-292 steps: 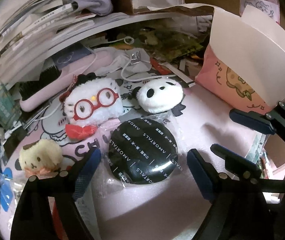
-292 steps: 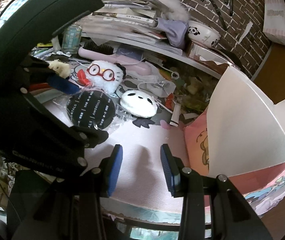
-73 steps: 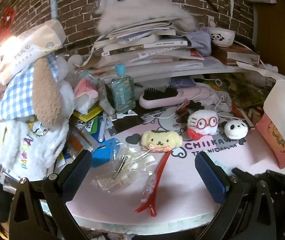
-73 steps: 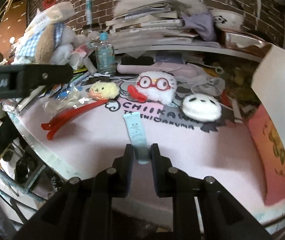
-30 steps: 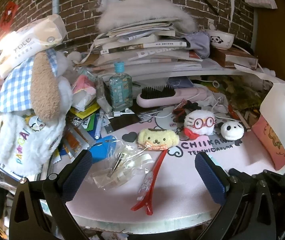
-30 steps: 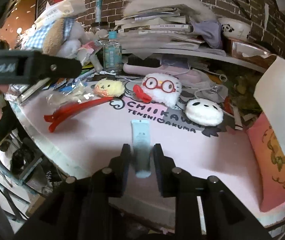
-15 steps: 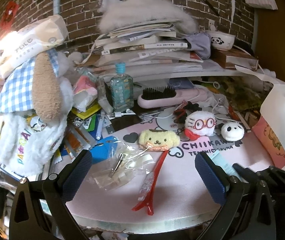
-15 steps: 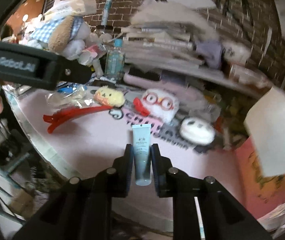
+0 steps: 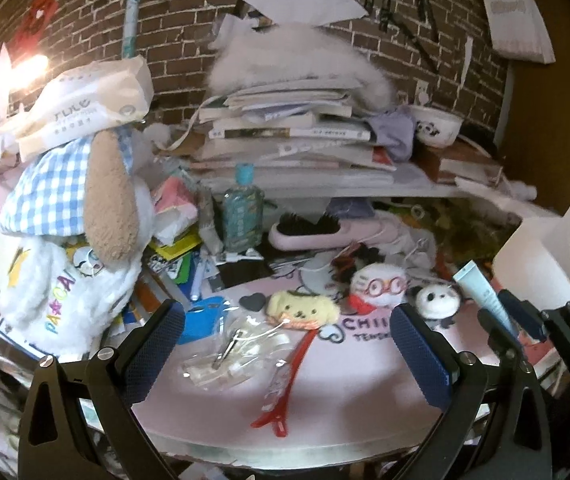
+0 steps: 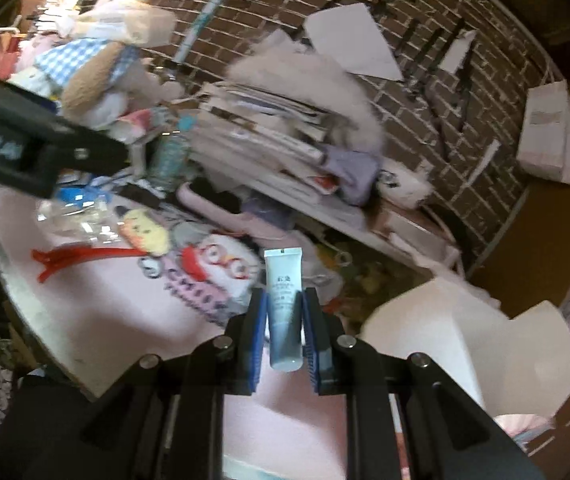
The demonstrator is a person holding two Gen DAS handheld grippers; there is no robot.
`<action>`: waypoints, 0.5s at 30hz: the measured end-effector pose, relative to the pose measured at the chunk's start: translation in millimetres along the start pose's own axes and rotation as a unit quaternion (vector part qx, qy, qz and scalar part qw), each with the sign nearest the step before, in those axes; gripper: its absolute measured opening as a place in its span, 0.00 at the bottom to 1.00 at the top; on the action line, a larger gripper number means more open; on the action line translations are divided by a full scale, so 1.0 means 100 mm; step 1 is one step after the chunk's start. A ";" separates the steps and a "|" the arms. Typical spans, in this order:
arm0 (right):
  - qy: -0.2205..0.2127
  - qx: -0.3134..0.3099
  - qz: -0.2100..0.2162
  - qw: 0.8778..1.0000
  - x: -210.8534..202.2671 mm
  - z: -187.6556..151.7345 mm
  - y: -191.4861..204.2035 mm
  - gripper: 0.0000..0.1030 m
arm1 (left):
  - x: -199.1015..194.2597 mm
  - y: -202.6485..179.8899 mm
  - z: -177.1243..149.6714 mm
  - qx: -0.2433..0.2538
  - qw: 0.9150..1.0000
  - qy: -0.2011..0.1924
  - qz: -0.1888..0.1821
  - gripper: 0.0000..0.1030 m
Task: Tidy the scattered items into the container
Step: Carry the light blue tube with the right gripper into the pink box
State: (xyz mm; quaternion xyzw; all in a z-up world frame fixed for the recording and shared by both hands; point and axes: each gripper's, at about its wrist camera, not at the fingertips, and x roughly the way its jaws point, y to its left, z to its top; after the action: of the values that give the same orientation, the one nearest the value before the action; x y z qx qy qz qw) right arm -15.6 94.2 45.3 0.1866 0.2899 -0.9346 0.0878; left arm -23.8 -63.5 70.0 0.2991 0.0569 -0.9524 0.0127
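Note:
My right gripper [image 10: 283, 307] is shut on a pale blue cream tube [image 10: 283, 292], held in the air above the pink mat [image 10: 117, 304]; the tube [image 9: 481, 292] and the right gripper [image 9: 513, 318] also show at the right of the left wrist view. The white-flapped pink box [image 10: 441, 344] stands to the right of the tube, its flaps [image 9: 553, 256] open. My left gripper [image 9: 285, 344] is open over the mat's front. On the mat lie a yellow plush [image 9: 303, 310], a white plush with red glasses [image 9: 379, 286], a panda plush [image 9: 433, 300], a red hair clip [image 9: 289, 384] and a clear plastic bag [image 9: 229, 356].
A stack of books [image 9: 293, 136], a blue-capped bottle [image 9: 241, 212], a pink hairbrush [image 9: 317, 232] and a large white plush dog [image 9: 73, 240] crowd the back and left. The brick wall [image 9: 189, 8] stands behind. The mat's front edge [image 9: 285, 448] drops off near me.
My right gripper has lifted the cream tube off the mat and swung right towards the box. The left gripper has stayed almost still and open.

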 end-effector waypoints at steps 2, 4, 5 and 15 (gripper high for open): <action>0.005 0.002 -0.013 1.000 0.00 0.01 -0.09 0.14 | -0.03 -0.05 0.03 0.004 1.000 -0.006 -0.005 1.00; 0.012 0.008 -0.022 1.000 0.00 0.02 -0.21 0.14 | -0.06 -0.10 0.05 0.008 1.000 -0.010 -0.009 1.00; 0.015 0.013 -0.026 0.999 0.00 0.02 -0.29 0.14 | -0.07 -0.12 0.05 0.010 1.000 -0.012 -0.011 1.00; 0.044 0.051 -0.075 0.995 0.02 0.00 -1.01 0.14 | -0.06 -0.22 0.08 0.017 1.000 -0.015 -0.019 1.00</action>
State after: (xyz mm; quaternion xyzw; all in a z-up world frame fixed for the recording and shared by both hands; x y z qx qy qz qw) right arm -45.0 176.3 95.4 0.2091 0.2583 -0.9431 -0.0048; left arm -25.0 -42.6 82.1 0.2842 0.0461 -0.9576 -0.0098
